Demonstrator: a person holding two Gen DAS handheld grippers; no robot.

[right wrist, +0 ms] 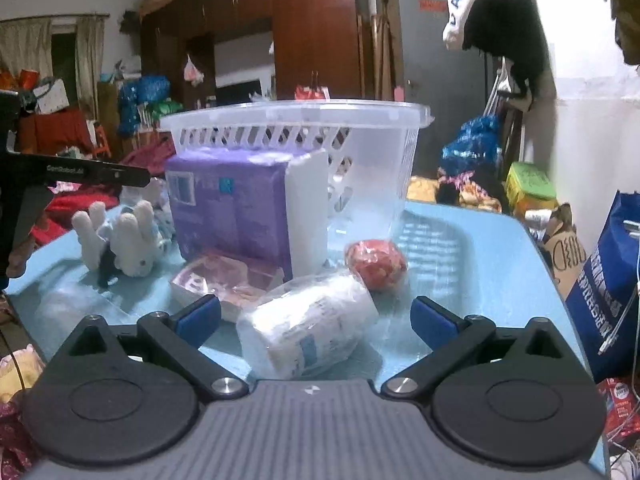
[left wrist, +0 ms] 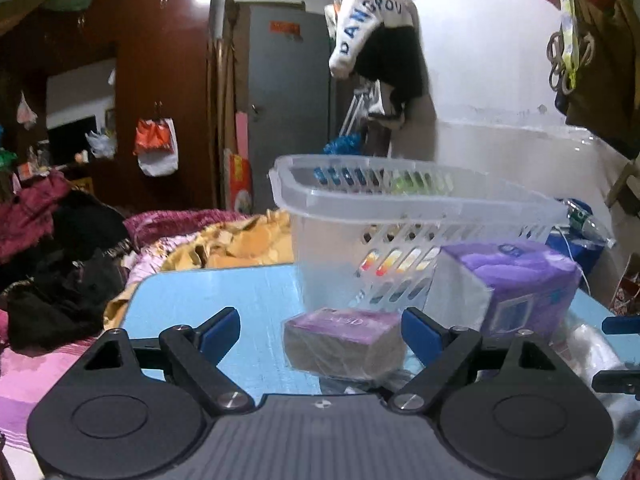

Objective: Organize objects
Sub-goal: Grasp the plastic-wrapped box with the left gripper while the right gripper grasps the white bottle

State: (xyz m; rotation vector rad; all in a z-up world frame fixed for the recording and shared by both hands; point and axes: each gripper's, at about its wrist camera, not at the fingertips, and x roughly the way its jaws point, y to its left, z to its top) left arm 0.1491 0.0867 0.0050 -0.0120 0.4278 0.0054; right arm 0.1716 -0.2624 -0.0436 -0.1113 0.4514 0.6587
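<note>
A clear plastic basket point(left wrist: 400, 208) point(right wrist: 384, 160) stands on the blue table point(left wrist: 224, 300) point(right wrist: 480, 264). Beside it sits a purple tissue pack point(left wrist: 520, 284) point(right wrist: 232, 208). My left gripper point(left wrist: 320, 332) is open, and a small purple-topped wrapped box point(left wrist: 344, 340) lies between its fingers, untouched. My right gripper point(right wrist: 316, 320) is open around a white wrapped roll point(right wrist: 308, 328), its pads clear of it. A red wrapped ball point(right wrist: 376, 264), a flat pink packet point(right wrist: 228, 280) and a white plush rabbit point(right wrist: 128, 236) lie on the table.
A bed with heaped clothes point(left wrist: 60, 264) lies left of the table. A blue bag point(right wrist: 608, 292) stands off the table's right edge. Clothes hang on the wall point(left wrist: 376, 40) behind the basket. The left gripper's body point(right wrist: 36, 184) shows at the right view's left edge.
</note>
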